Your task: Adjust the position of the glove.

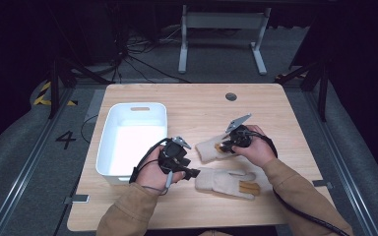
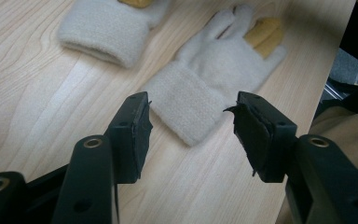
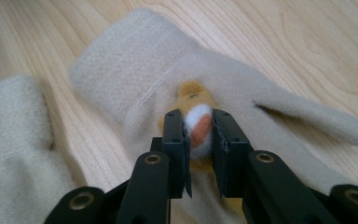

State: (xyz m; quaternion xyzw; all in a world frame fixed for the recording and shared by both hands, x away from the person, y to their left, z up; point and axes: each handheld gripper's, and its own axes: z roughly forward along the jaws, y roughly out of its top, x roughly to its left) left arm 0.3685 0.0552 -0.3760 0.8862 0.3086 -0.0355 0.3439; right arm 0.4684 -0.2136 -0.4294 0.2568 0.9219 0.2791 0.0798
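Two cream knit gloves with orange-yellow patches lie on the wooden table. The near glove [image 1: 226, 183] lies flat, cuff to the left. My left gripper [image 1: 197, 173] is open just short of that cuff [image 2: 191, 107], which shows ahead between the jaws, nothing gripped [image 2: 191, 119]. The far glove [image 1: 207, 150] lies beside it, its cuff [image 2: 102, 32] at the upper left of the left gripper view. My right gripper [image 1: 222, 146] is down on this glove [image 3: 168, 70], shut [image 3: 199, 122] on a fuzzy orange and white tuft [image 3: 200, 126] on its palm.
A white plastic bin [image 1: 109, 147] with a handle slot stands on the table's left part, close to my left hand. A round grommet hole [image 1: 231, 96] sits near the far edge. Bare wood [image 1: 285, 113] stretches at the back right.
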